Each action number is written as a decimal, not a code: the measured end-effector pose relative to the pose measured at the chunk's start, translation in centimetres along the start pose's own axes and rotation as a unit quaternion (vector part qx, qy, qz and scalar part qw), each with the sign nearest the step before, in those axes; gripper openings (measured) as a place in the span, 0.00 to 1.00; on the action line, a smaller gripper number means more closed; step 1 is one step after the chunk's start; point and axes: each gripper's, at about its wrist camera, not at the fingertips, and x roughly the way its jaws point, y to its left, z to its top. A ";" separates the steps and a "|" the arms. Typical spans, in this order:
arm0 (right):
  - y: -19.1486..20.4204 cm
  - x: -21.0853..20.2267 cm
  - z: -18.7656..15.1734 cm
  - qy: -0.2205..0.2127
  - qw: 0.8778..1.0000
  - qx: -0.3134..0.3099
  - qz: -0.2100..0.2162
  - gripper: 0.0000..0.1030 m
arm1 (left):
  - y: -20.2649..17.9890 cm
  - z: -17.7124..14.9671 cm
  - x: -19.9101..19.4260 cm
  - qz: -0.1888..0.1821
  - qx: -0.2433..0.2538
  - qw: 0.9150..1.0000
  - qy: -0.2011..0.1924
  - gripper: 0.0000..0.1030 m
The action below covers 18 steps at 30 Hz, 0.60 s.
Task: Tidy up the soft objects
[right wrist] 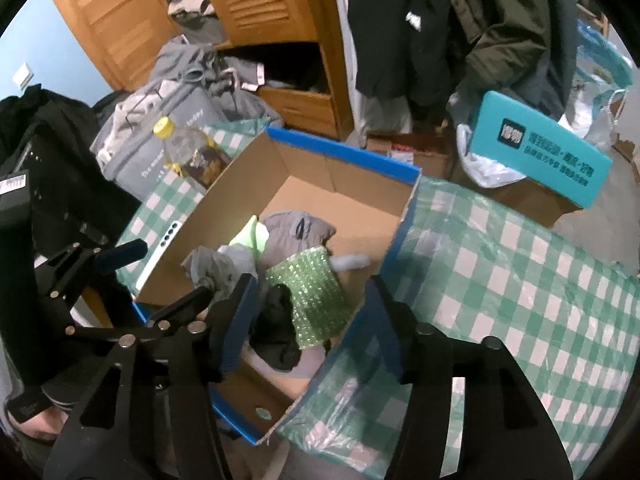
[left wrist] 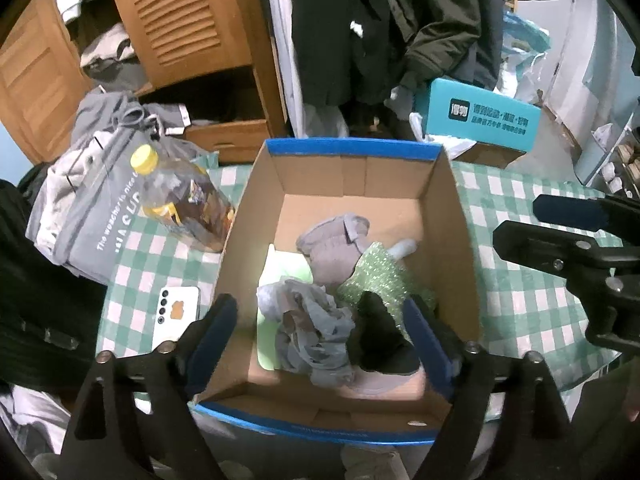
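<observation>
Now both fingers spread, empty: left gripper (left wrist: 320,332), right gripper (right wrist: 310,320) above box (left wrist: 256,216) on table (left wrist: 520,280). Soft items heaped inside: grey cloth (left wrist: 308,328), green sponge (left wrist: 372,276). Risk: fingers snag heap, clip box wall, tip bottle (left wrist: 180,200).

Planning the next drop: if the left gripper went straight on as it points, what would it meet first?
Probably the crumpled grey cloth in the box; the open left gripper frames it, though depth is unclear.

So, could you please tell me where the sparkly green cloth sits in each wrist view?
Left wrist: sparkly green cloth lies just right of centre, inside the cardboard box.
Right wrist: sparkly green cloth lies centre, between the fingers.
Shared landmark: yellow-capped bottle left of the box.
</observation>
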 end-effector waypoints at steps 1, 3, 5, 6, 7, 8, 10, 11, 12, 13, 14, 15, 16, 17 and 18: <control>-0.1 -0.3 0.0 -0.004 1.000 0.001 -0.003 0.63 | -0.2 0.1 -0.4 0.001 0.003 1.000 -0.005 0.85; -0.2 -1.2 -0.1 -0.014 1.000 0.001 -0.010 0.64 | -0.5 0.2 -0.9 0.002 0.007 1.000 -0.009 0.86; -0.2 -1.9 -0.2 -0.020 1.000 0.001 -0.015 0.65 | -0.8 0.3 -1.3 0.002 0.012 1.000 -0.013 0.86; -0.2 -2.1 -0.3 -0.022 1.000 0.001 -0.017 0.66 | -1.0 0.3 -1.6 0.002 0.015 1.000 -0.015 0.87; -0.2 -2.4 -0.4 -0.026 0.999 0.001 -0.020 0.66 | -1.1 0.2 -1.7 0.003 0.017 1.000 -0.016 0.91; -0.3 -2.8 -0.5 -0.029 0.999 0.000 -0.022 0.66 | -1.3 0.1 -1.9 0.005 0.019 1.000 -0.019 0.92; -0.4 -3.4 -0.7 -0.034 0.999 0.001 -0.025 0.66 | -1.6 -0.1 -2.1 0.008 0.023 0.999 -0.021 0.97; -0.5 -3.7 -0.8 -0.036 0.999 0.001 -0.026 0.66 | -1.8 -0.2 -2.2 0.009 0.026 0.999 -0.022 0.98; -0.6 -4.0 -0.9 -0.039 0.999 0.001 -0.027 0.67 | -1.9 -0.3 -2.3 0.010 0.027 0.999 -0.024 0.99; -0.6 -4.2 -1.0 -0.042 0.999 0.001 -0.029 0.67 | -2.0 -0.5 -2.4 0.012 0.030 0.999 -0.025 0.99; -0.7 -4.5 -1.1 -0.045 0.998 0.000 -0.032 0.67 | -2.1 -0.6 -2.5 0.014 0.031 0.999 -0.026 0.99; -0.7 -4.7 -1.2 -0.047 0.998 0.000 -0.036 0.67 | -2.2 -0.7 -2.6 0.015 0.032 0.999 -0.026 0.99; -0.8 -5.0 -1.4 -0.049 0.998 -0.001 -0.038 0.67 | -2.3 -0.9 -2.7 0.017 0.033 0.999 -0.029 0.99; -0.9 -5.2 -1.5 -0.050 0.998 -0.001 -0.039 0.67 | -2.3 -0.9 -2.8 0.018 0.033 0.999 -0.030 0.99; -1.0 -5.3 -1.7 -0.051 0.998 -0.001 -0.041 0.67 | -2.4 -0.9 -3.0 0.020 0.032 0.999 -0.033 0.99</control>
